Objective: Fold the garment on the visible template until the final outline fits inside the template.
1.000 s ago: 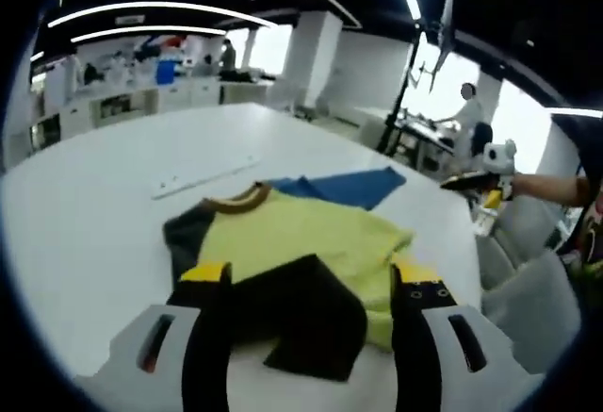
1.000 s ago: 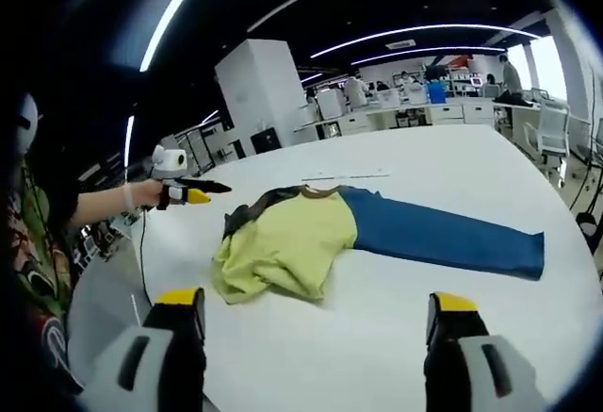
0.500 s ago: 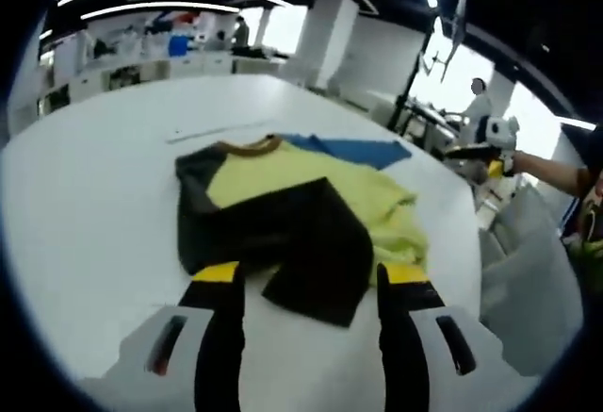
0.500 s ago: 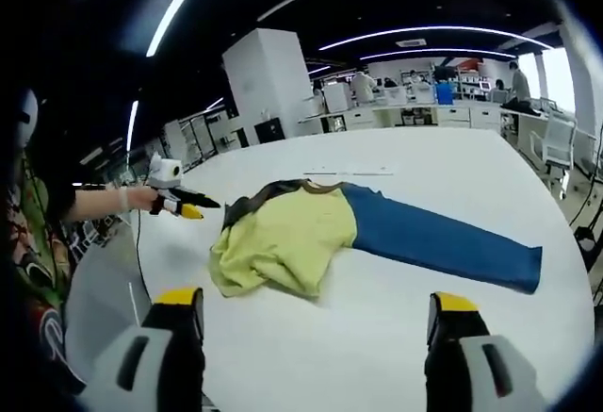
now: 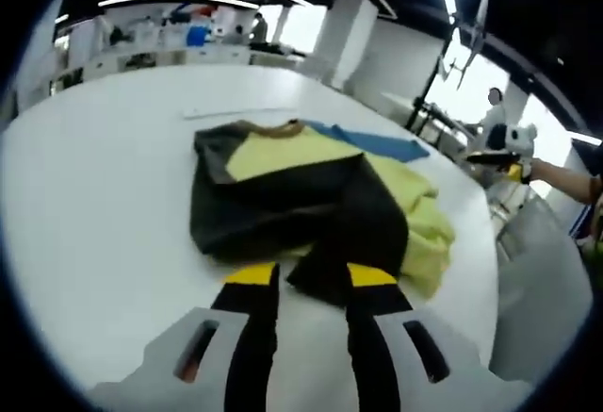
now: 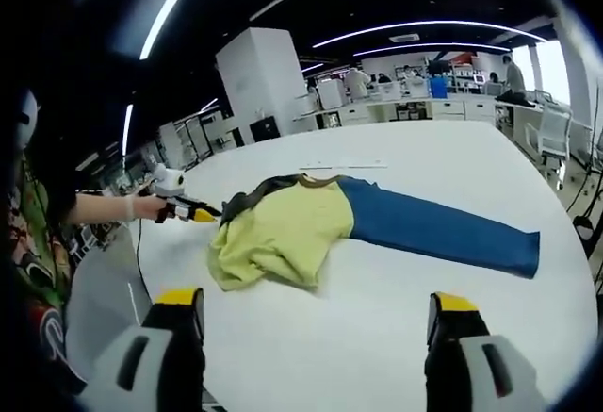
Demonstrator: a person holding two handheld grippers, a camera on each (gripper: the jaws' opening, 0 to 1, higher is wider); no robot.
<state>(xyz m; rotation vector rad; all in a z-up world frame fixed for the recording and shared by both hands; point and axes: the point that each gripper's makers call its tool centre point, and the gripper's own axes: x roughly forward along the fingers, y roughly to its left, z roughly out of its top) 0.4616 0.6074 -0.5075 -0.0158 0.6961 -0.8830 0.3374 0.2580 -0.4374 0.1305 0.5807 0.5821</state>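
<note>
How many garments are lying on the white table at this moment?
1: a yellow shirt with dark sleeves, lying on the table over a blue template. More could lie hidden beneath it.

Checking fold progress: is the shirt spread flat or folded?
Partly folded: the shirt lies bunched, a dark sleeve across its yellow front.

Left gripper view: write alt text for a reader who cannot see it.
The left gripper, fingers close together, reaches the black sleeve of a yellow shirt lying crumpled on a white table, a blue template beyond it.
</note>
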